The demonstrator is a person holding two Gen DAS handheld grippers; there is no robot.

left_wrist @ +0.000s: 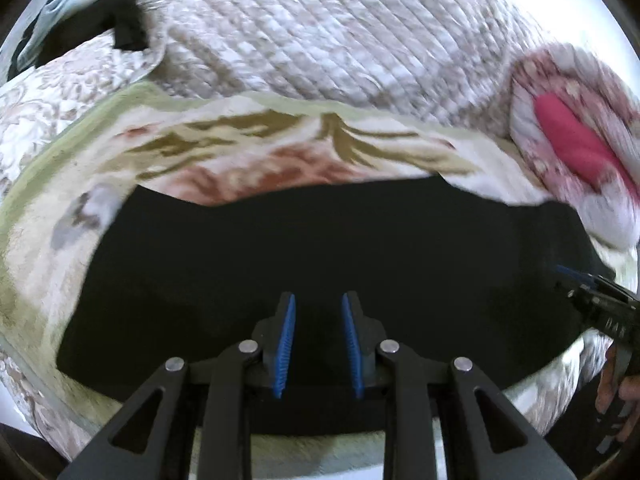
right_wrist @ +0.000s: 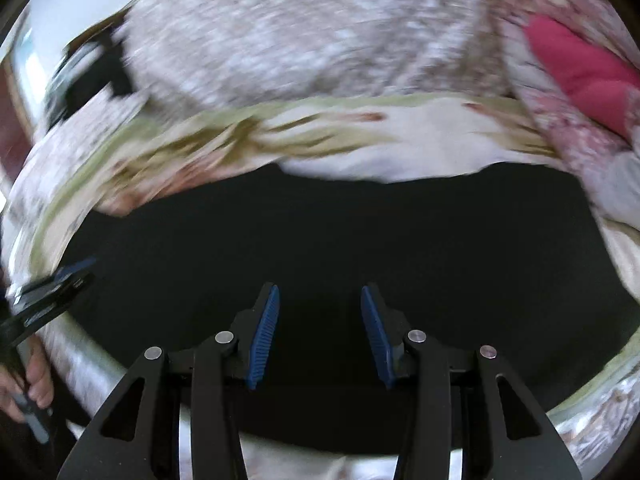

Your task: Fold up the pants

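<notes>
Lying spread flat across the near part of a bed covered by a cream floral sheet with a green border (left_wrist: pixel 132 148): black fabric pants (left_wrist: pixel 320 248), dark edge reaching toward the sheet's right side near a patterned pillow with a pink centre (left_wrist: pixel 568 144). Hovering over the dark cloth with blue-padded jaws apart and nothing between them: left gripper (left_wrist: pixel 319 344) and right gripper (right_wrist: pixel 320 336), the right one's gap wider.
</notes>
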